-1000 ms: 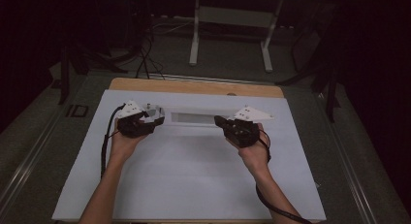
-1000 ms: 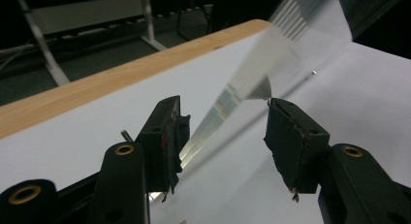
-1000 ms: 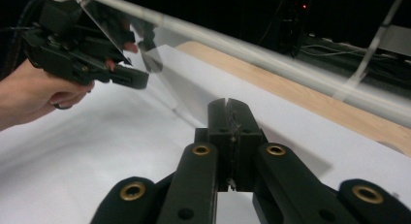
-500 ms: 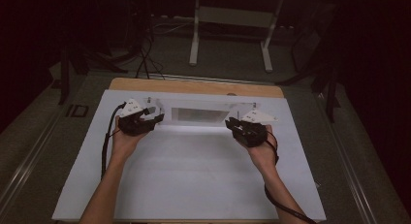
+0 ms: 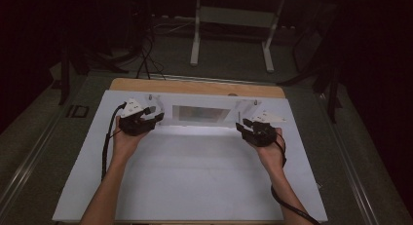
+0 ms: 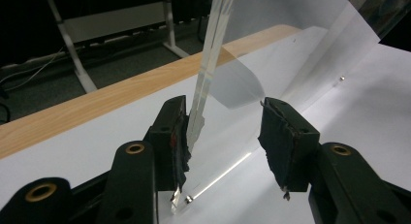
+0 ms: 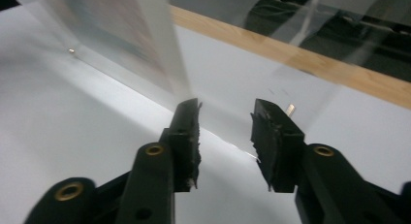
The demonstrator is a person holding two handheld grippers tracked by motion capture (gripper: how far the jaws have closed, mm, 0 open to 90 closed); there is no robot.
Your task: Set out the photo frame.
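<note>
- Clear, glossy plastic frame (image 5: pixel 202 114) stands upright on smooth white sheet (image 5: pixel 195 186).
- Left gripper (image 6: pixel 225 132) released, one rough pad touching frame's edge.
- Right gripper (image 7: pixel 225 124) released, empty.

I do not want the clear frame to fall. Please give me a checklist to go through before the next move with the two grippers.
1. Left gripper open around the edge of the clear acrylic frame: ok, open.
2. Left fingers gripping the frame: not ok, one finger is at the edge, the other apart.
3. Right gripper holding the frame: not ok, open.
4. Frame stable without help: cannot tell.
5. White table sheet free under the frame: ok.
</note>
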